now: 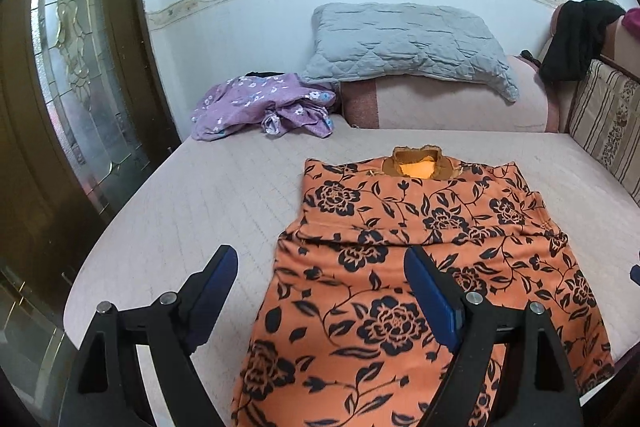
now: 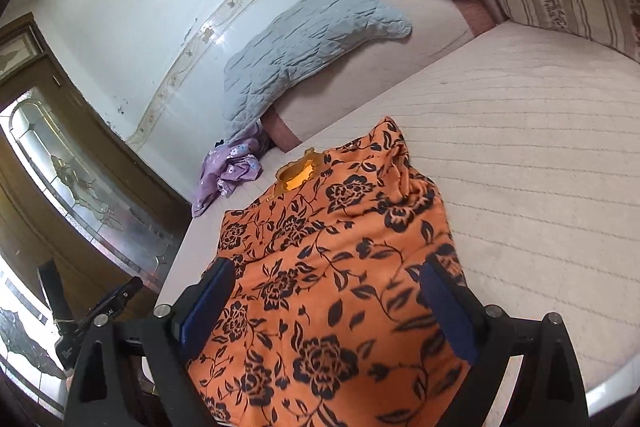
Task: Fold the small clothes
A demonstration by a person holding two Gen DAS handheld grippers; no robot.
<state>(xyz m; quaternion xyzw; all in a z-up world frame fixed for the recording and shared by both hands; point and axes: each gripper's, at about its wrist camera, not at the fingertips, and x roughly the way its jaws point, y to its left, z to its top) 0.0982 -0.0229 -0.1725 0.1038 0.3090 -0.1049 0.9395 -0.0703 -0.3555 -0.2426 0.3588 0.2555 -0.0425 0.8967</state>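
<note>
Fabric fills the near half of both views: an orange garment with black flowers (image 1: 400, 267) lies flat on the bed (image 1: 200, 207), collar (image 1: 416, 167) pointing away toward the grey pillow (image 1: 404, 43), with both sides already turned in over its middle so that it forms a long narrow panel. The left gripper (image 1: 320, 291) hangs above the panel's left edge, its fingers (image 1: 218, 279) spread wide with nothing between them but air, one over bare mattress and the other over cloth. The right gripper (image 2: 328, 303) hovers over the panel's lower right part, its fingers (image 2: 448, 307) likewise wide apart and pressing on nothing; the garment is loose. The step in hand seems to be the pause between folds: the lengthwise folds look done and the crosswise one is not yet begun. Next, I judge, each gripper needs to come down on a corner of the near hem, which lies below the frame edge, pinch all layers together, and carry the hem up toward the collar without dragging the turned-in sides open. A crumpled purple garment (image 1: 264, 107) waits by the pillow, probably the next piece.
</note>
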